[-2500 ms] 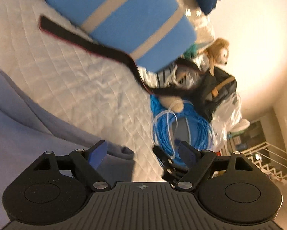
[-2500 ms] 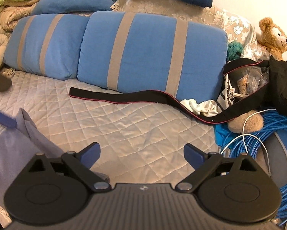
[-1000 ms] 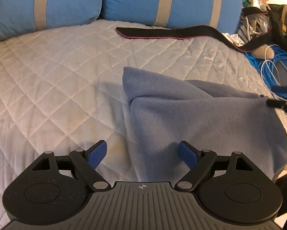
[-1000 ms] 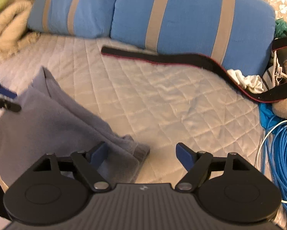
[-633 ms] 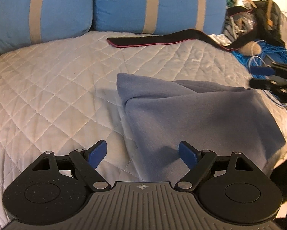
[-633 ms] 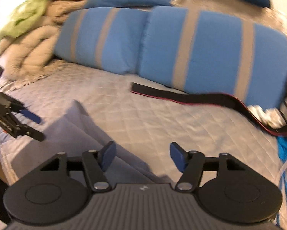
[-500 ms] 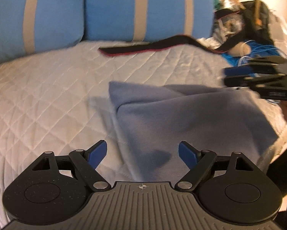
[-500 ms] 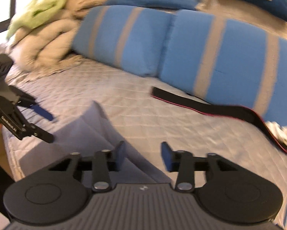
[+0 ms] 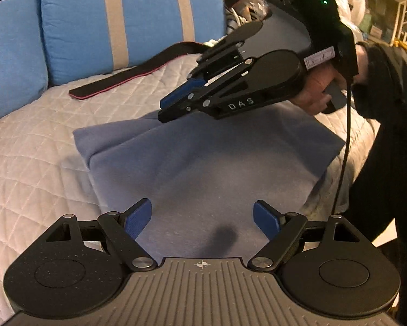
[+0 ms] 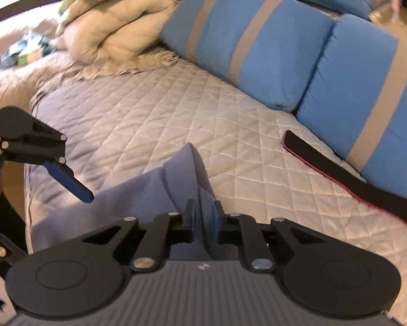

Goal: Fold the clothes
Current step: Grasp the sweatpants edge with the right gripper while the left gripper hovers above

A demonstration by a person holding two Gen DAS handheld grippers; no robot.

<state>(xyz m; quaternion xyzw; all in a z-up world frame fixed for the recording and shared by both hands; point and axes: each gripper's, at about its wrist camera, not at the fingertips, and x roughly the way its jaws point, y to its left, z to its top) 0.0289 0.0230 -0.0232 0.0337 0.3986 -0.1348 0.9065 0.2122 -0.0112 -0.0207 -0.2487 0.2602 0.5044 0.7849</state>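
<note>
The right gripper's [image 10: 203, 222] jaws were closing, nearly together, with a raised fold of the grey-blue cloth [image 9: 203, 163] between them; whether the pads already pressed it I could not tell for sure, though the fabric ran right up between them. Pinching that far ridge looked like the way to lift one edge for a fold. The left gripper's [image 9: 202, 218] jaws stood wide apart over the near part of the cloth, holding nothing, probably waiting to take a near edge or corner.

The cloth lay on the quilted bed [image 9: 27, 146], partly doubled, its near side reaching the bed's edge. A black strap [image 10: 339, 168] lay apart from it, below the blue pillows [image 10: 257, 40].

The left view showed the right gripper from outside, with the hand [image 9: 317, 89] on it. The right view alone showed the fold in the jaws, and a heap of blankets [image 10: 108, 35] at the bed's far side
</note>
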